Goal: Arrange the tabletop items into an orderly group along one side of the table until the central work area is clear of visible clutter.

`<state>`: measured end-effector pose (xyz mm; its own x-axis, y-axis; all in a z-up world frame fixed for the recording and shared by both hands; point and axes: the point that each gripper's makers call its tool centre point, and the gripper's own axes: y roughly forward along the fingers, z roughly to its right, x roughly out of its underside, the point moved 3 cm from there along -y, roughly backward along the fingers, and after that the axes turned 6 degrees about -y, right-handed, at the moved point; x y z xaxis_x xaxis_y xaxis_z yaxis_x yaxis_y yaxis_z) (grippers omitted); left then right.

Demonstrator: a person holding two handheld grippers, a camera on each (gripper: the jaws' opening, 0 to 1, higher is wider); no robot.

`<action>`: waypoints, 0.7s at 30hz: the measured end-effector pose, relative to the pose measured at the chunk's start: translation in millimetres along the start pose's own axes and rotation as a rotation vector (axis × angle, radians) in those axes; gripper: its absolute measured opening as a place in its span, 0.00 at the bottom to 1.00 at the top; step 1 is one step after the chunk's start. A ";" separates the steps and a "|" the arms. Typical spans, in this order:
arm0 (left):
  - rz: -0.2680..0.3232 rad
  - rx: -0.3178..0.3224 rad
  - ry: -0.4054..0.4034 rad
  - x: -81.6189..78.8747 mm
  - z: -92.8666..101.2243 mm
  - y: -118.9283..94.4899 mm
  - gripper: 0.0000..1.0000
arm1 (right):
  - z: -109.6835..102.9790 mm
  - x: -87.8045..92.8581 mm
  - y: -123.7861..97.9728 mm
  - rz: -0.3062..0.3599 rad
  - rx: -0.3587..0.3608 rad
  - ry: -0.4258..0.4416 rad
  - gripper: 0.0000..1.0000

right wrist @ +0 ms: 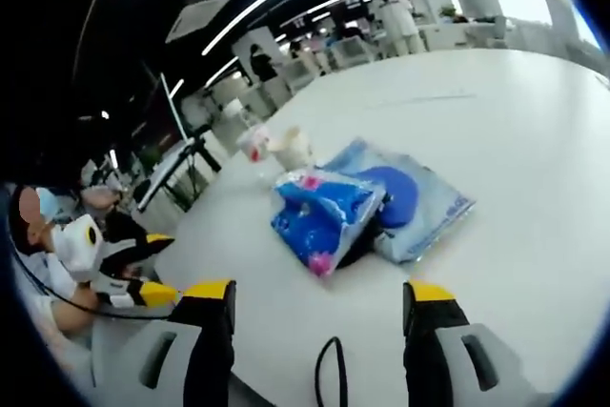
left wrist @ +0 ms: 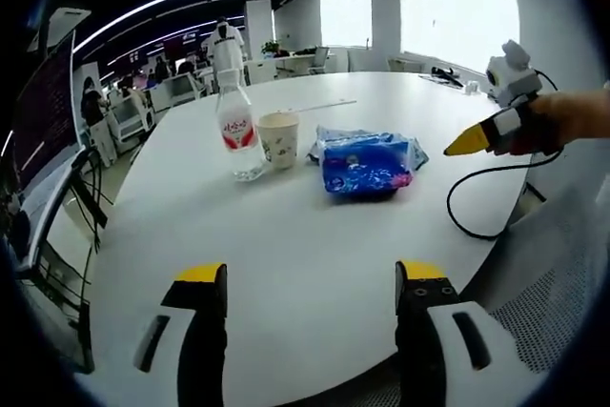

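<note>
On the round white table [left wrist: 286, 235] stand a clear water bottle with a red label [left wrist: 235, 131] and a paper cup [left wrist: 279, 138] side by side. To their right lies a blue snack bag [left wrist: 365, 164] on a pale blue flat packet [left wrist: 329, 143]. My left gripper [left wrist: 310, 283] is open above the table's near edge, nothing between its jaws. My right gripper [right wrist: 319, 302] is open too, close to the blue bag [right wrist: 324, 214] and the flat packet [right wrist: 419, 207]. The bottle [right wrist: 254, 145] and cup [right wrist: 294, 148] stand beyond. The right gripper's yellow tip [left wrist: 472, 143] enters the left gripper view.
A black cable [left wrist: 477, 197] loops over the table's right edge; it also shows near the right gripper [right wrist: 329, 374]. A thin stick [left wrist: 319, 104] lies farther back. Office desks, chairs and people stand beyond the table. The other gripper [right wrist: 143, 288] shows at left.
</note>
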<state>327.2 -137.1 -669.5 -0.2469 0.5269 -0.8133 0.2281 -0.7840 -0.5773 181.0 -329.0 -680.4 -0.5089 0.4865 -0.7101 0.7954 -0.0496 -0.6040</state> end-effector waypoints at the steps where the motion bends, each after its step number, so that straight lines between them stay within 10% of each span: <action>1: 0.017 0.012 -0.008 -2.7 1.8 -0.6 0.73 | -0.6 1.7 -0.5 -0.002 0.001 0.000 0.70; 21: 0.065 0.089 -0.083 -11.6 9.5 -2.7 0.71 | 5.1 6.9 -10.8 0.001 0.116 -0.011 0.62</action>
<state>320.5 -144.2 -657.9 -0.3125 0.4483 -0.8375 0.1623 -0.8435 -0.5120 167.2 -329.6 -680.5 -0.5120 0.4770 -0.7144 0.7531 -0.1507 -0.6404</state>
